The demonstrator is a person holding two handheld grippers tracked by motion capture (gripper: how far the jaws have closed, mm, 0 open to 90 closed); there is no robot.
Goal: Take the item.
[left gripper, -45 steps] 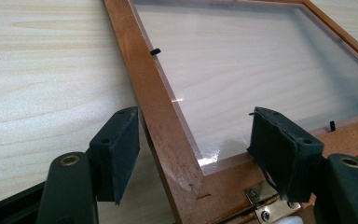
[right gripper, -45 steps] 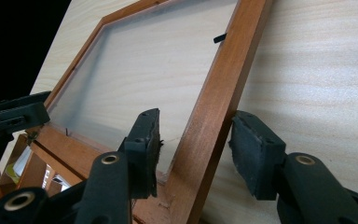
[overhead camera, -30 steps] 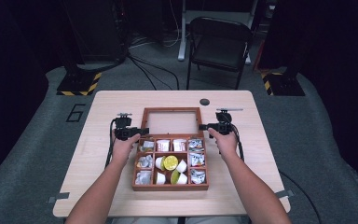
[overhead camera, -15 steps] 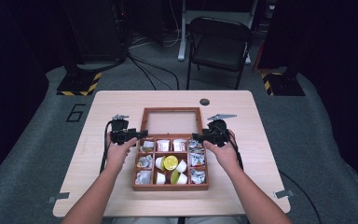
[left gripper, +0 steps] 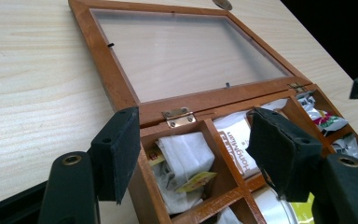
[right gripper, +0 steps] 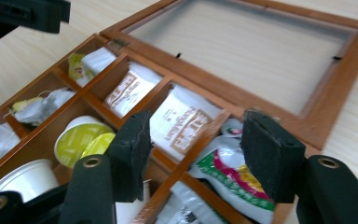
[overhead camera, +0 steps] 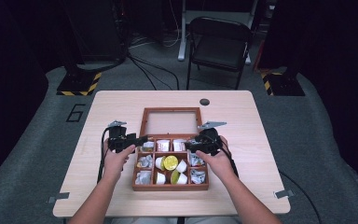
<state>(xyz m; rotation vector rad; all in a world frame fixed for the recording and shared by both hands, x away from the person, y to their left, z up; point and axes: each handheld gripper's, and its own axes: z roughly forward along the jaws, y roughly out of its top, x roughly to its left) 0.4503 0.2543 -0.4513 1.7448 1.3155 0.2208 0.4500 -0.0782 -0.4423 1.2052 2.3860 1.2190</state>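
A person's left gripper (overhead camera: 142, 139), jaws spread with nothing between them, hangs at the back left corner of an open wooden box (overhead camera: 170, 186) on a pale table (overhead camera: 261, 121). In the left gripper view, the near jaw sits outside the box wall and the far jaw over a back compartment, so the spread jaws appear to straddle the corner by the brass hinge (left gripper: 179, 115). Just below them lies a white tea bag (left gripper: 186, 156) with a yellow tag.

The right gripper (overhead camera: 191, 145) mirrors it at the box's back right corner, jaws likewise apart and empty. Beneath them in the right gripper view lie a green-and-red foil packet (right gripper: 228, 179) and, one compartment over, white sachets (right gripper: 179, 123) with brown print. Farther off sit a yellow-lidded cup (right gripper: 81, 137) and a white cup (right gripper: 25, 177).

Beyond both grippers, the glass-paned lid (overhead camera: 171, 121) lies folded flat on the table behind the box, which leaves all nine compartments open from above. The two grippers flank the hinge line, probably poised either to swing the lid shut or to pick from the back row; the pictures do not settle which.

Room is tight inside: the dividers stand close and the packets crowd their compartments. Outside, bare table runs wide to either side of the box and behind the lid, where a small dark disc (overhead camera: 204, 101) lies near the far edge.
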